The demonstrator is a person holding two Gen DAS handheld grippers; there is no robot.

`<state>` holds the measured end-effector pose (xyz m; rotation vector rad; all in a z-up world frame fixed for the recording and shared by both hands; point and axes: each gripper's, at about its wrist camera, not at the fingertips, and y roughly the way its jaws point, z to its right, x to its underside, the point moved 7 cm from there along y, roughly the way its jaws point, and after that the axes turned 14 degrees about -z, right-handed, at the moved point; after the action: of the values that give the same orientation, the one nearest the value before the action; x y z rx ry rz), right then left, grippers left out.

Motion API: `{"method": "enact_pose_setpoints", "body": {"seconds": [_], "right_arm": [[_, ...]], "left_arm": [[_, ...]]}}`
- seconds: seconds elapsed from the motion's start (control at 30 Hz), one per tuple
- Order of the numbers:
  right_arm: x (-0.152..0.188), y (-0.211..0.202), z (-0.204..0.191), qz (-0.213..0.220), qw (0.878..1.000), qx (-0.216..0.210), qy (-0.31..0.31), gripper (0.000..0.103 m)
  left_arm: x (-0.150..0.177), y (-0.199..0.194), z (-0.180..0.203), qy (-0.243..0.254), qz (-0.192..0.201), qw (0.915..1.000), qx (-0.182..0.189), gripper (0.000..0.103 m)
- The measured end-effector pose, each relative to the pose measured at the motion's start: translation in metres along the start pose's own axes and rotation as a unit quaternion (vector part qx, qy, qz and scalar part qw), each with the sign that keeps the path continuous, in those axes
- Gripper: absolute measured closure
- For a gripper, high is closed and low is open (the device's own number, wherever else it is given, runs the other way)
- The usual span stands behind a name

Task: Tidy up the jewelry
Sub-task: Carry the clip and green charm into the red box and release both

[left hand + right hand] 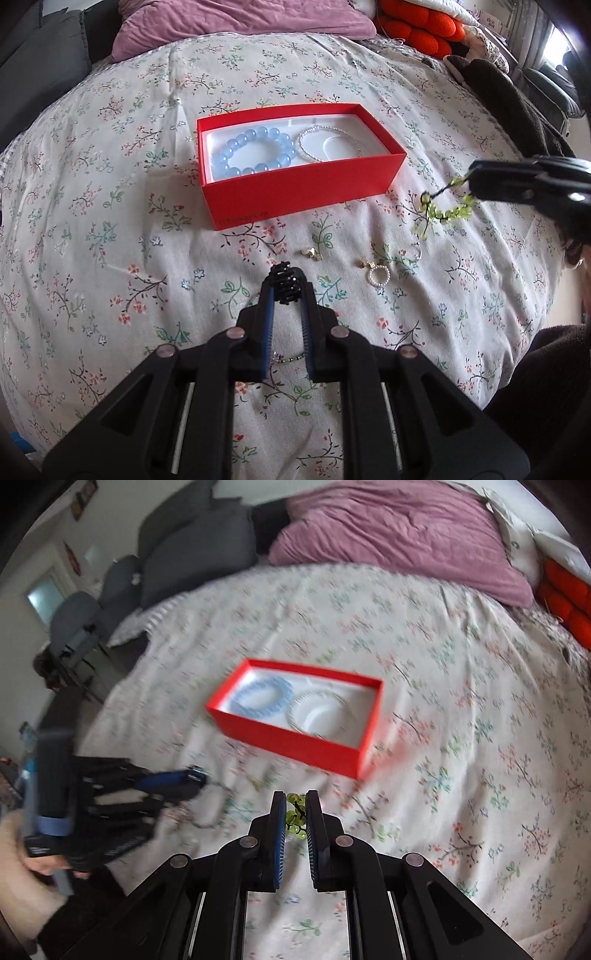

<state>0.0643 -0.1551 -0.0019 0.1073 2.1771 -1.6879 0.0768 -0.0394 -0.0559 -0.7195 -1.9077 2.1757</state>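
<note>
Now the right claw (296, 814), nearly closed, carries a green bead bracelet (445, 210) above the floral bedspread (110, 221), just right of the red box (295, 184) that already holds a blue bead bracelet (255, 153) and a pearl one (325, 147). Next, I judge, it must cross the rim and release. The left claw (286, 286) pinches a black beaded piece (283, 286). Small earrings (312, 253) and rings are hard to identify; the right view is blurred.

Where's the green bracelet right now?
The green bracelet hangs from the right gripper, above the bedspread, right of the red box in the left wrist view.
</note>
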Motion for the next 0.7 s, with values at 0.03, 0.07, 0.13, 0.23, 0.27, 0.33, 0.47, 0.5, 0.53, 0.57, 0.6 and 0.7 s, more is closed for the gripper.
{"method": "enact_pose_setpoints", "body": {"seconds": [0.03, 0.07, 0.13, 0.23, 0.27, 0.33, 0.47, 0.5, 0.53, 0.57, 0.6, 0.7], "right_arm": [[-0.003, -0.007, -0.006, 0.009, 1.0, -0.009, -0.005, 0.093], [-0.004, -0.013, -0.011, 0.016, 1.0, -0.015, -0.009, 0.093], [-0.007, -0.021, -0.017, 0.027, 0.999, -0.022, -0.015, 0.093], [-0.01, -0.025, -0.019, 0.032, 0.999, -0.02, -0.014, 0.093], [-0.011, -0.025, -0.018, 0.031, 0.999, -0.02, -0.012, 0.093], [-0.012, -0.024, -0.016, 0.031, 0.999, -0.019, -0.008, 0.093], [-0.016, -0.025, -0.012, 0.034, 0.999, -0.017, 0.001, 0.093], [-0.017, -0.026, -0.011, 0.037, 0.999, -0.015, 0.004, 0.093], [-0.019, -0.027, -0.009, 0.04, 0.999, -0.012, 0.008, 0.093], [-0.021, -0.028, -0.007, 0.043, 0.999, -0.011, 0.011, 0.093], [-0.023, -0.029, -0.006, 0.046, 0.999, -0.01, 0.013, 0.093], [-0.032, -0.035, -0.003, 0.062, 0.998, 0.009, 0.013, 0.093]], "left_arm": [[0.0, 0.0, 0.0, 0.0, 0.0, 1.0, 0.0, 0.088], [-0.001, -0.001, 0.0, 0.0, 0.001, 1.0, 0.0, 0.088], [-0.002, -0.002, 0.0, -0.002, 0.004, 1.0, 0.0, 0.088], [-0.006, -0.006, -0.001, -0.006, 0.01, 0.9999, 0.003, 0.088], [-0.007, -0.007, -0.001, -0.007, 0.012, 0.9999, 0.004, 0.088], [-0.011, -0.01, -0.002, -0.011, 0.016, 0.9998, 0.006, 0.088], [-0.021, -0.013, -0.002, -0.019, 0.022, 0.9995, 0.012, 0.088], [-0.025, -0.015, -0.002, -0.022, 0.025, 0.9993, 0.014, 0.088], [-0.028, -0.016, -0.002, -0.024, 0.027, 0.9992, 0.015, 0.088], [-0.031, -0.017, -0.002, -0.026, 0.03, 0.9991, 0.015, 0.088], [-0.035, -0.019, -0.002, -0.029, 0.034, 0.9989, 0.017, 0.088], [-0.046, -0.024, -0.002, -0.038, 0.044, 0.9981, 0.018, 0.088]]}}
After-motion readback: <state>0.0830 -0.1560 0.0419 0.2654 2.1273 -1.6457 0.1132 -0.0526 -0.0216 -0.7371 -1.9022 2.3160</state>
